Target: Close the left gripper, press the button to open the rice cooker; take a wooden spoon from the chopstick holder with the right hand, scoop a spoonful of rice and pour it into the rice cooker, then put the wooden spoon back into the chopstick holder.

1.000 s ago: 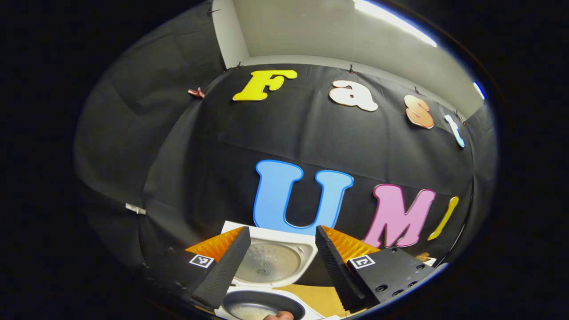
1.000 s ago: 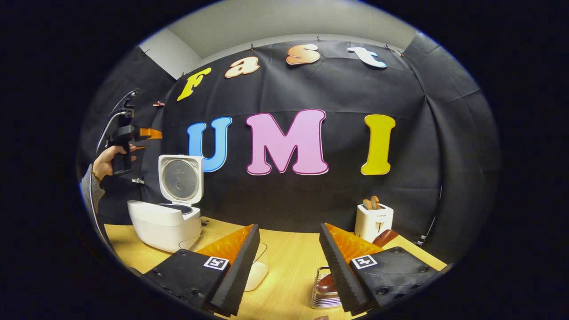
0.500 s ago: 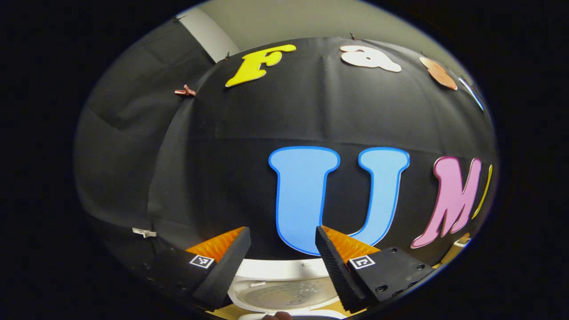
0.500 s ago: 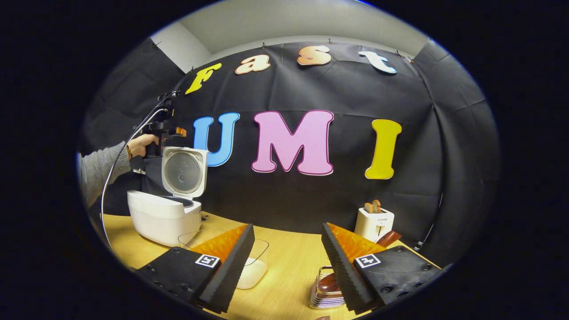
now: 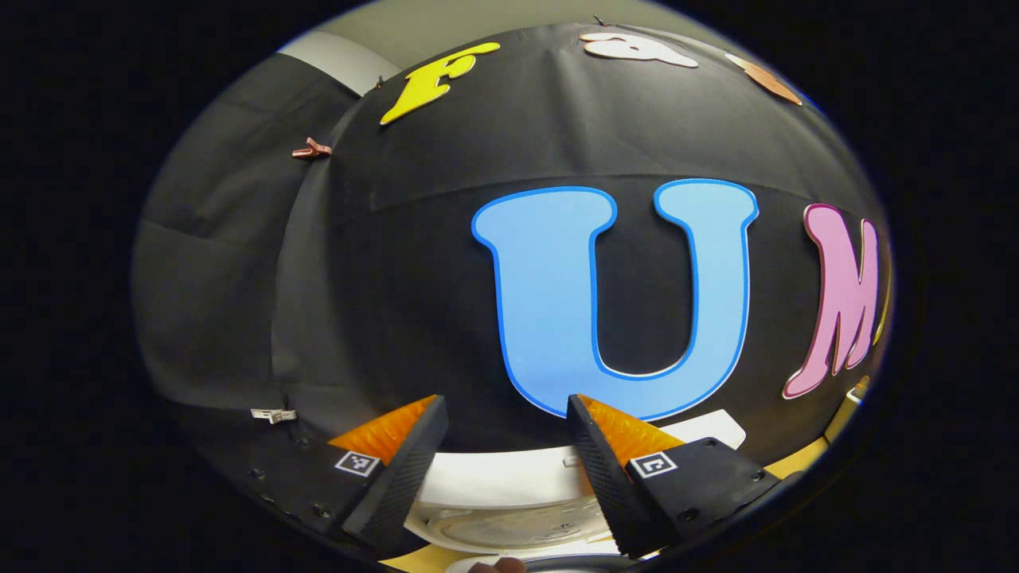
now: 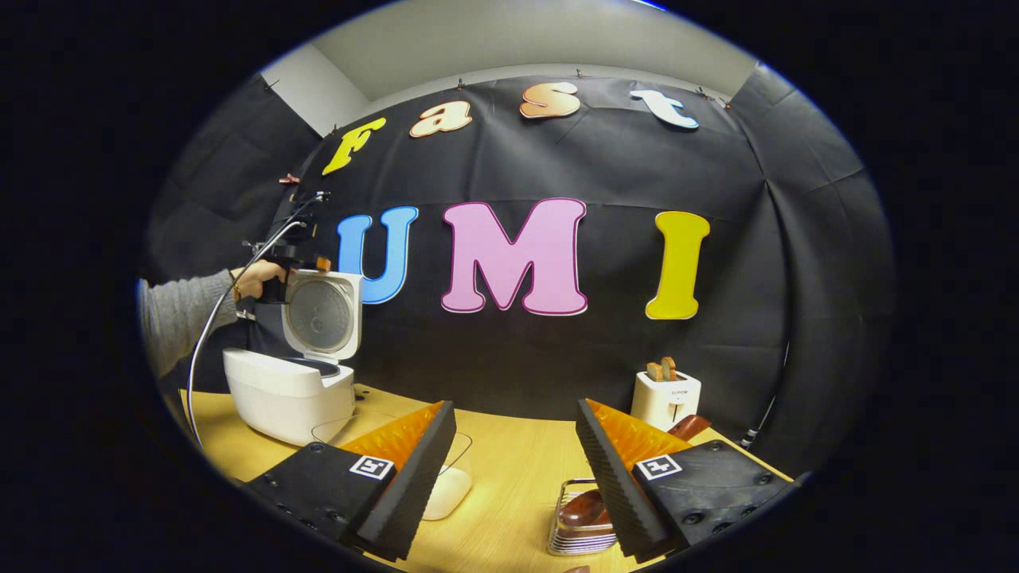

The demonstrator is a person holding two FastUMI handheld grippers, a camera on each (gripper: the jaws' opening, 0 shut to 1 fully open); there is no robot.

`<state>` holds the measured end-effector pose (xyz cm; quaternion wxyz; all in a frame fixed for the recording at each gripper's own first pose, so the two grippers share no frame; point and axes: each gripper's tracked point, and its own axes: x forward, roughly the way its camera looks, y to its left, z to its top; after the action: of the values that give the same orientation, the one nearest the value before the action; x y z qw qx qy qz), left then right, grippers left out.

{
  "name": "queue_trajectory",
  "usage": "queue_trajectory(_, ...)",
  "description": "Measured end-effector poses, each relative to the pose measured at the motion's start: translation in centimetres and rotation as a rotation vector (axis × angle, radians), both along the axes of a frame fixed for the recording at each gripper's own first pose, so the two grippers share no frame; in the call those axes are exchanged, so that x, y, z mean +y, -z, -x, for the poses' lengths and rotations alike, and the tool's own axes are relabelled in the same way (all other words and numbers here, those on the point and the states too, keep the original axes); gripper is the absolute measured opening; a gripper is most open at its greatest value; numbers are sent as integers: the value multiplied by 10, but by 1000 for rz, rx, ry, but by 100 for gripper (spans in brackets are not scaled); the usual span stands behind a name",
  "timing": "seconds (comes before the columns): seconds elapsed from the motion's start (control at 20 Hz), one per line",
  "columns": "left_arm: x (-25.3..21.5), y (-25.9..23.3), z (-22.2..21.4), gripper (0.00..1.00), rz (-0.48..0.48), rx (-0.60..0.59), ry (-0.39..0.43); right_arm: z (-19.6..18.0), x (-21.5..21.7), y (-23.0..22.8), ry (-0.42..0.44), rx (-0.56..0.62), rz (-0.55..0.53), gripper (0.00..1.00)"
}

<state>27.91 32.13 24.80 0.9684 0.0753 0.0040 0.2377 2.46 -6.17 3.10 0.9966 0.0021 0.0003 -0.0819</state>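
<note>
With the rice cooker [image 6: 290,390] lid up at far left, the right gripper [image 6: 513,469], jaws wide open and empty, faces the holder [image 6: 579,525] just beyond, spoon handle lying toward its right jaw.

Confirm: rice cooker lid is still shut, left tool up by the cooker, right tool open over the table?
Not quite. The rice cooker lid stands open and upright, as the right gripper view shows. The rest holds: the left tool is up by the lid's top edge, and the right tool is open over the table.
</note>
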Motion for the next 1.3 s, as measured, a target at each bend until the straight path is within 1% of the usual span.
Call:
queue_trajectory(0.25,-34,15,50,98,-12,-20,39,4,11,0,-48,4,-2,94)
queue_trajectory(0.4,-54,34,83,98,0,-3,54,11,18,-10,-83,-8,10,94)
queue_trajectory(0.6,-75,66,119,99,26,30,75,25,23,-41,-106,-75,45,94)
queue_trajectory(0.75,-88,97,141,98,55,69,87,36,26,-56,-119,-114,52,94)
queue_trajectory(0.95,-96,136,159,99,106,141,103,50,30,-61,-134,-126,46,94)
queue_trajectory(1.1,-95,172,166,98,175,219,101,61,32,-61,-142,-123,37,94)
queue_trajectory(1.15,-96,180,167,98,185,237,95,64,33,-61,-145,-122,33,94)
queue_trajectory(1.3,-98,190,168,98,163,264,81,72,29,-59,-136,-114,35,94)
